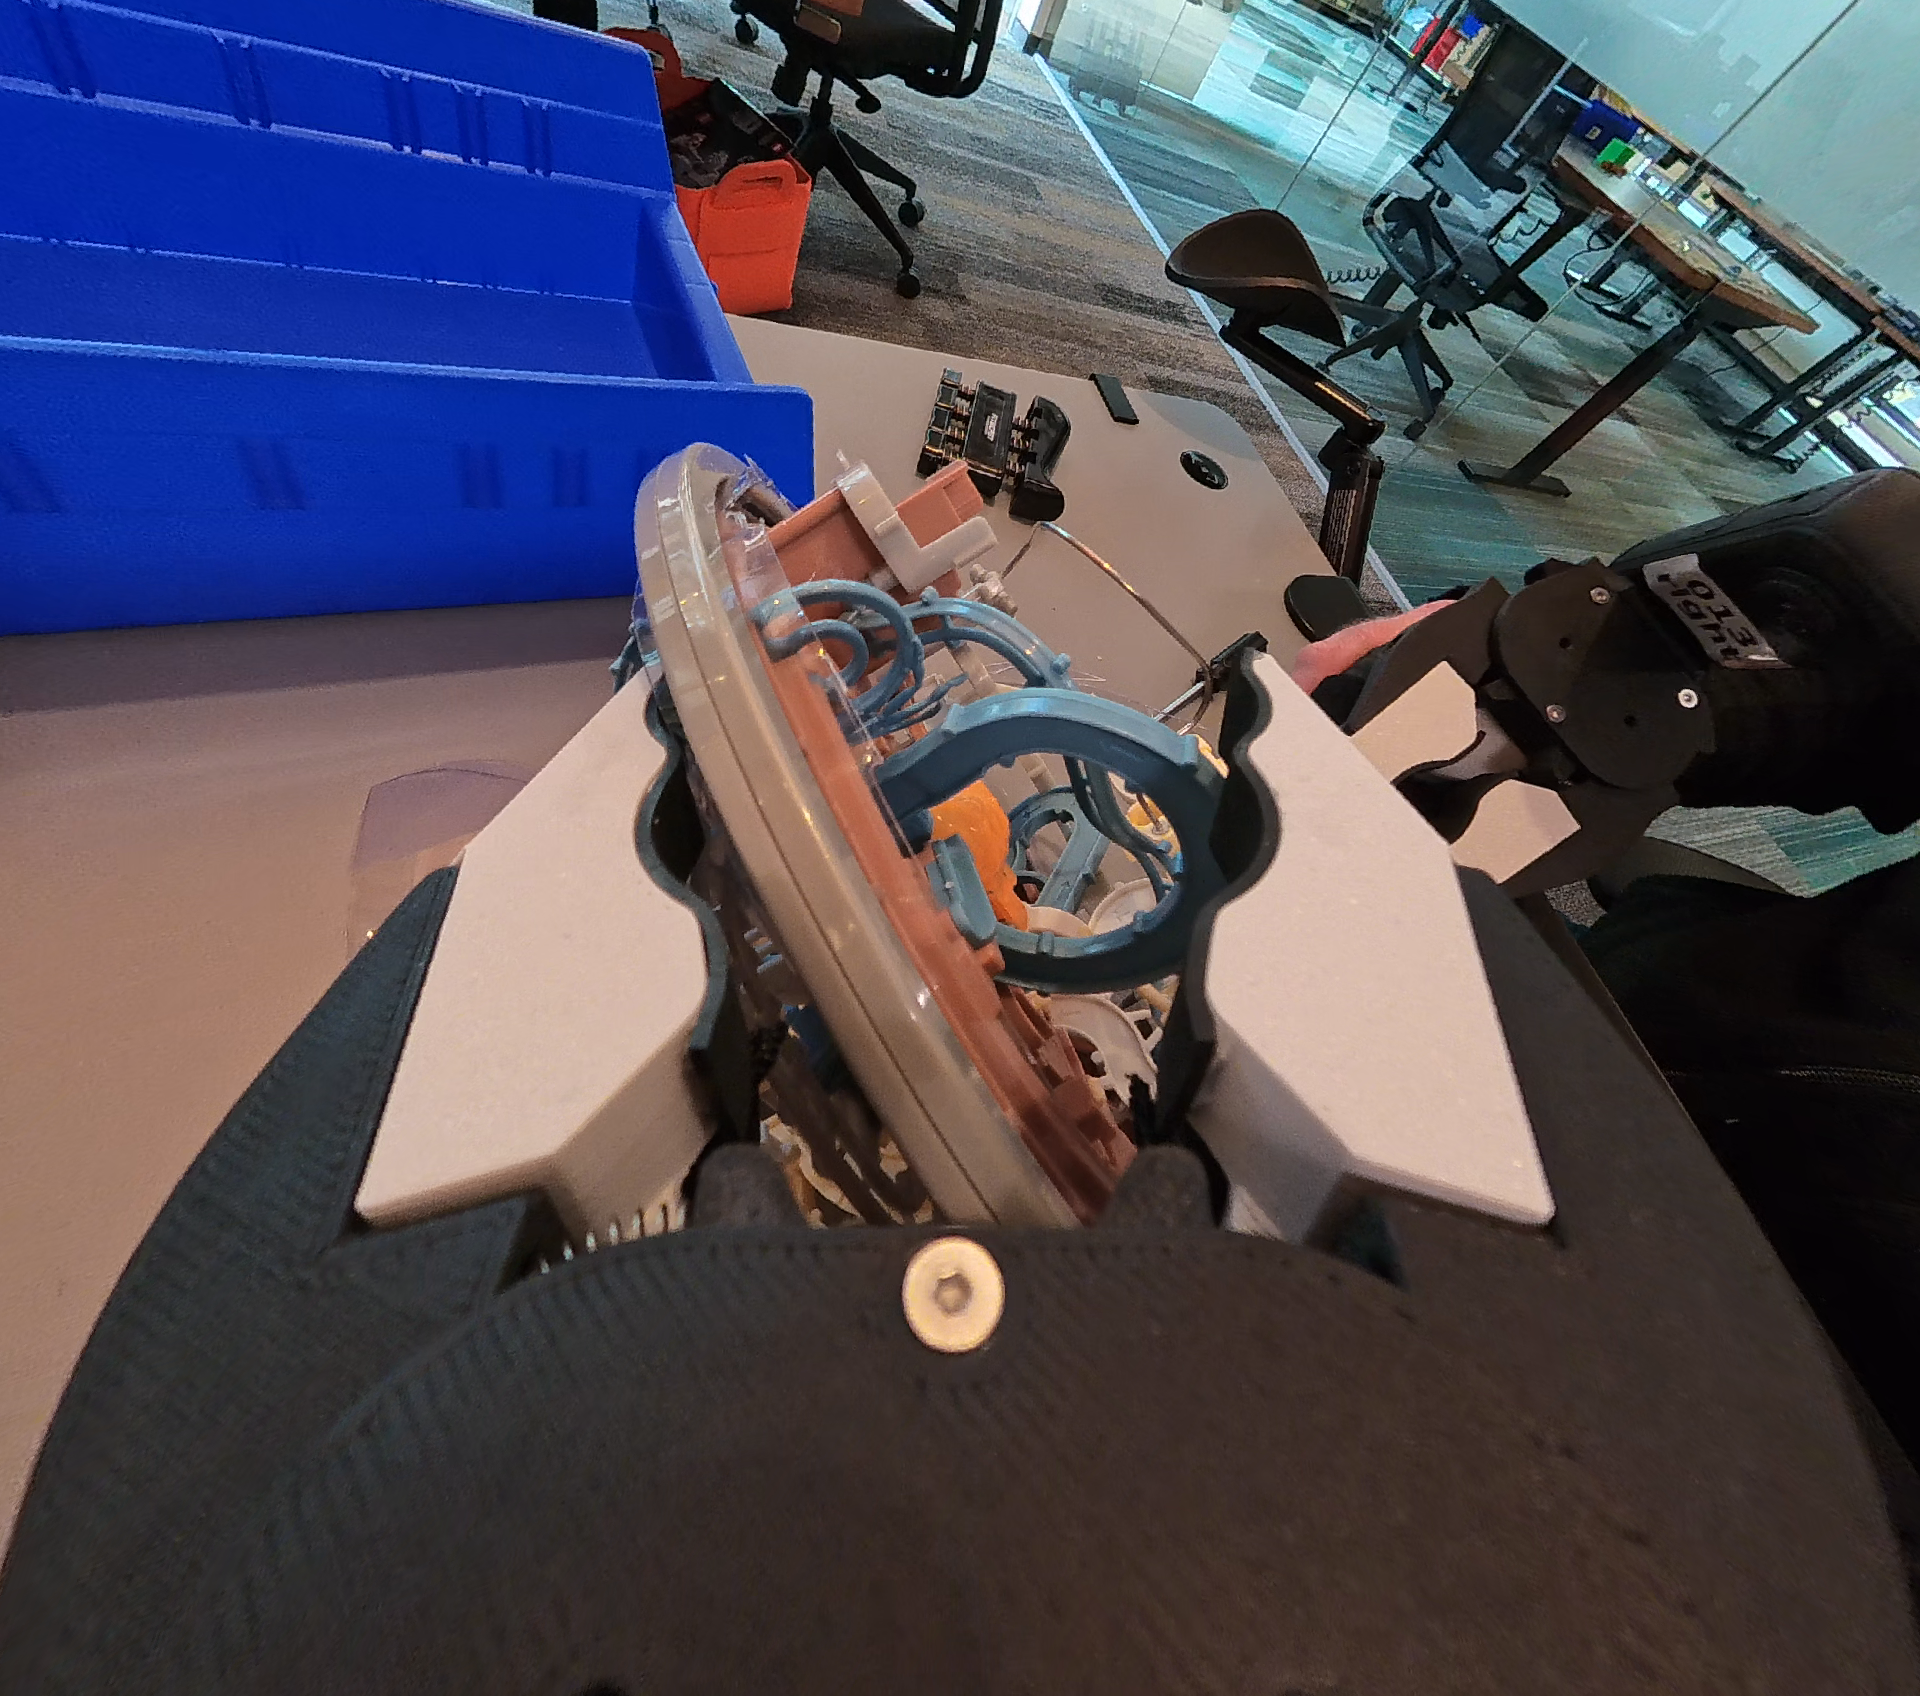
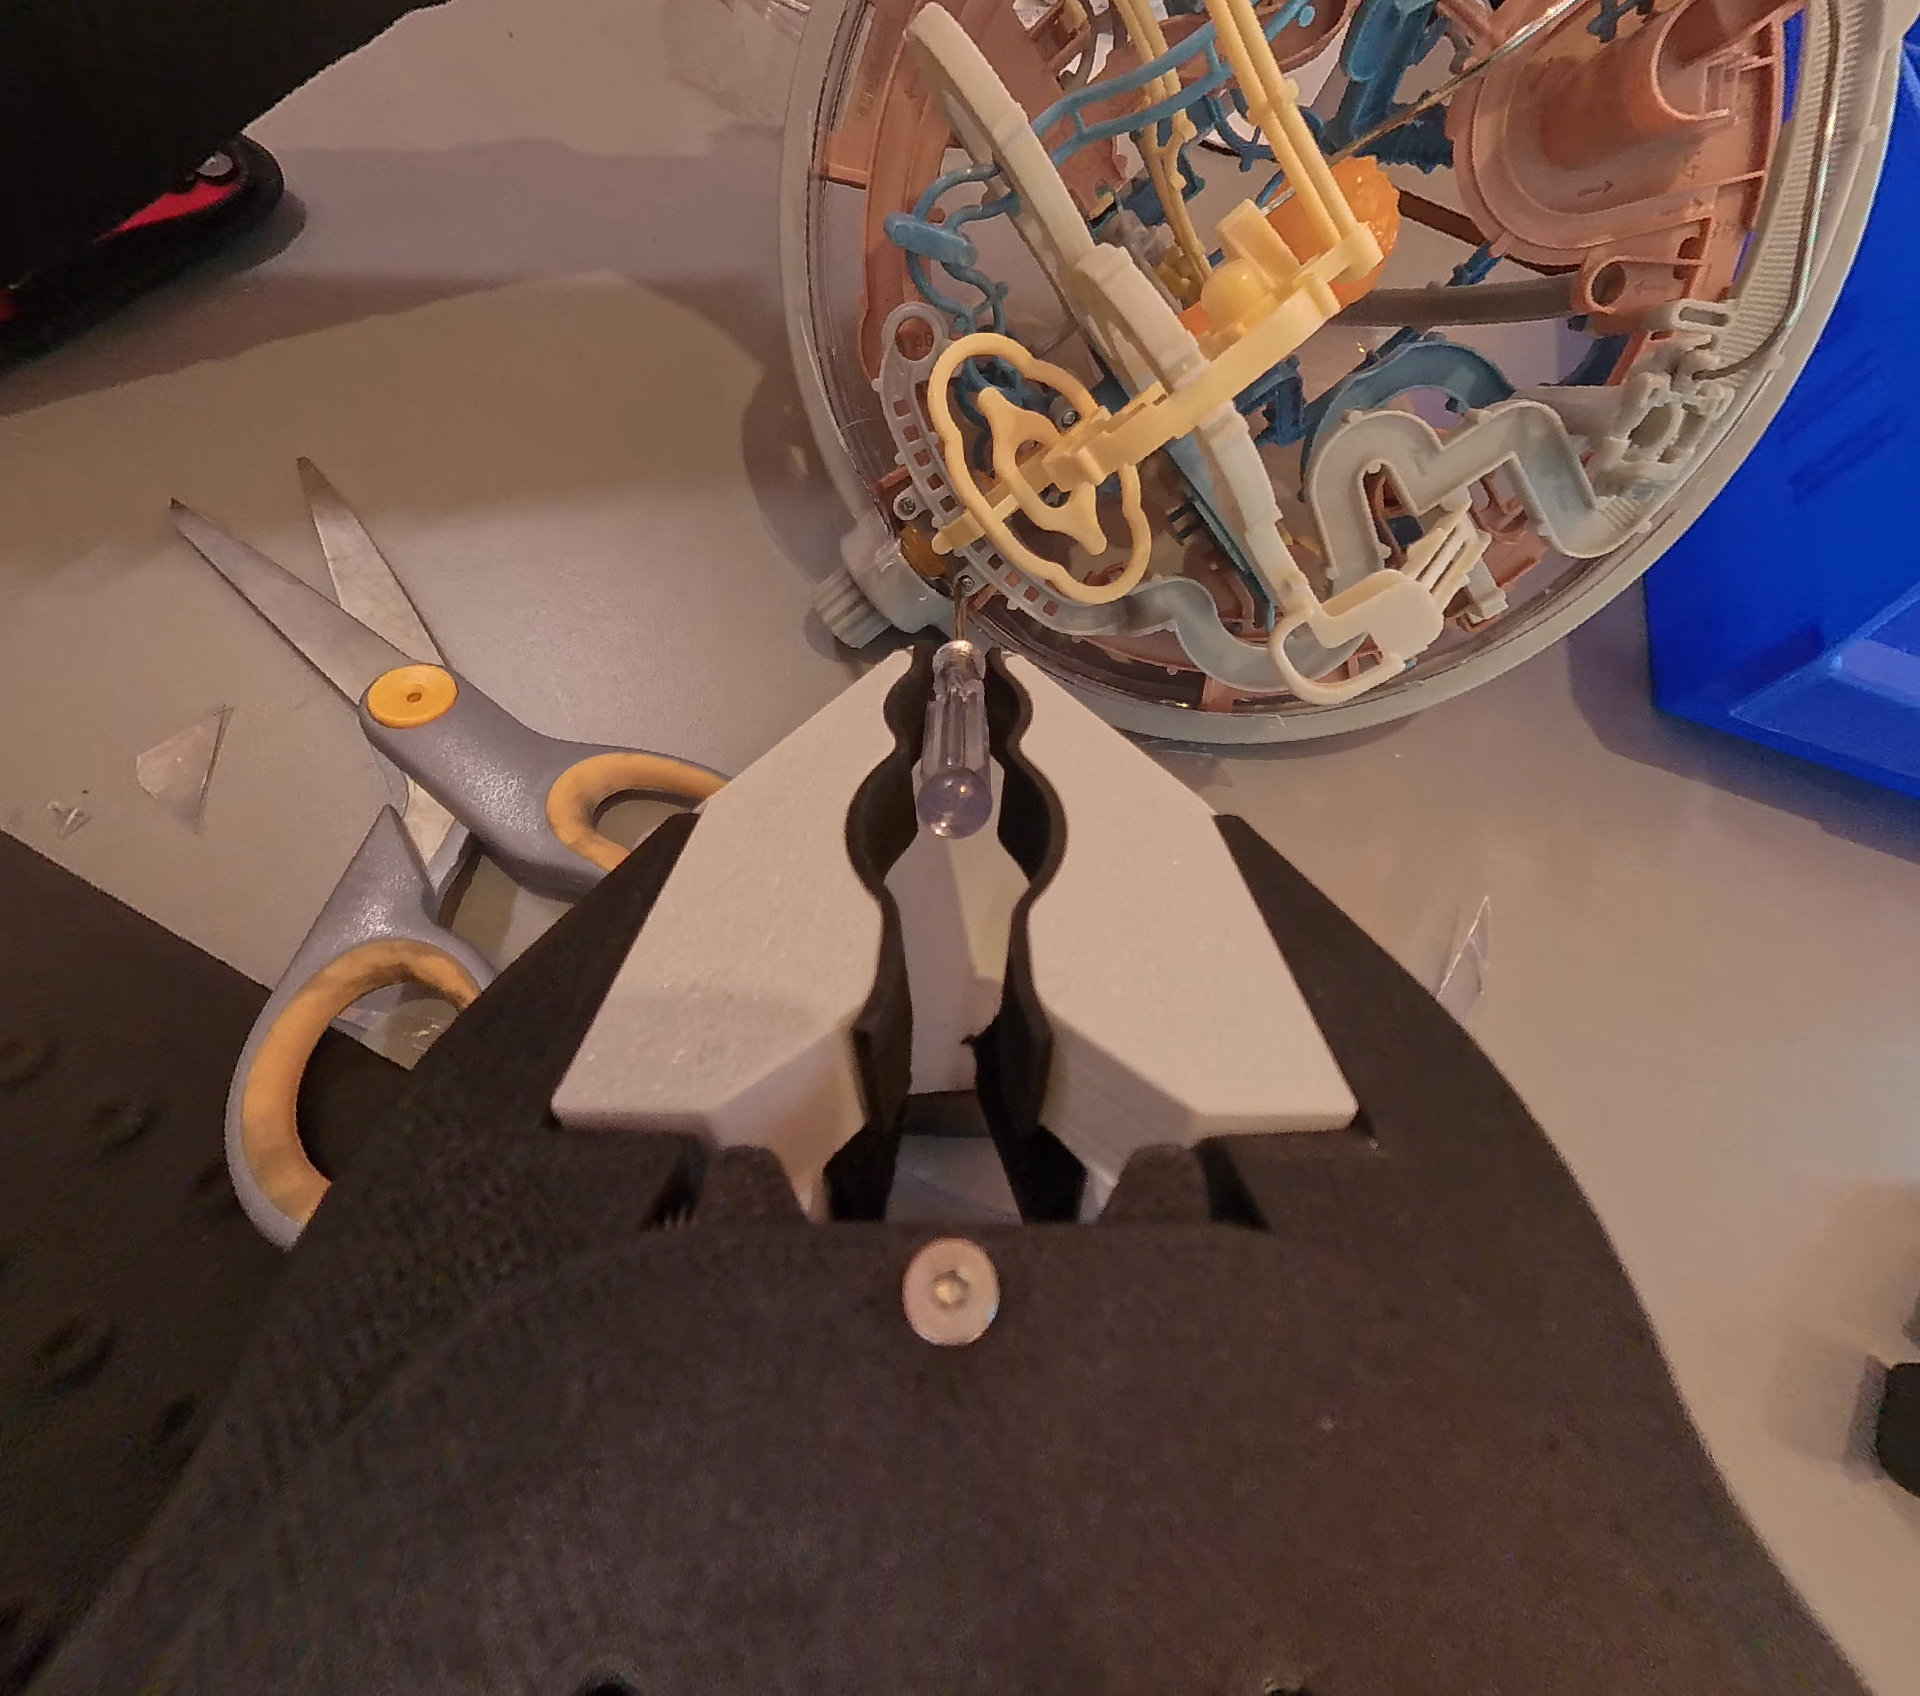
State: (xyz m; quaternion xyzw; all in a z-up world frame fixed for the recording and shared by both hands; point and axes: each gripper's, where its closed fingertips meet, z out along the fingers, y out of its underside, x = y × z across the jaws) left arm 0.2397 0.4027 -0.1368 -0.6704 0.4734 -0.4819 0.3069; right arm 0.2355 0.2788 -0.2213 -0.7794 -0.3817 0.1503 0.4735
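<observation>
Blue bin (image 1: pixel 312 275): I see it at 10 o'clock in the left wrist view, sitting on the table (image 1: pixel 208 815) just behind the globe.
Left gripper (image 1: pixel 945 701): my jaws are spread wide and clamped on the maze globe (image 1: pixel 774 857). One jaw is on each side, and the grey rim runs tilted between them.
Maze globe: it is an open half-sphere of brown, blue and cream tracks. Its lower edge is down at the table.
Wire loop (image 1: pixel 1101 576): a thin loop arcs off the globe toward 2 o'clock.
Right gripper (image 2: pixel 956 659): my jaws are nearly closed and pinch a small screwdriver (image 2: pixel 951 753) by its clear handle. Its tip points to 12 o'clock and meets a tiny screw on the globe's rim.
Scissors (image 2: pixel 416 763): they lie open on the table at 9 o'clock from that gripper, with a clear shard (image 2: pixel 187 763) beside them.
Left view only: a black gadget (image 1: pixel 997 441) at 12 o'clock, an orange bag (image 1: pixel 743 233) on the floor, and the right gripper from outside at 3 o'clock.
Right view only: the screwdriver's contact, the scissors and the globe's open face.
</observation>
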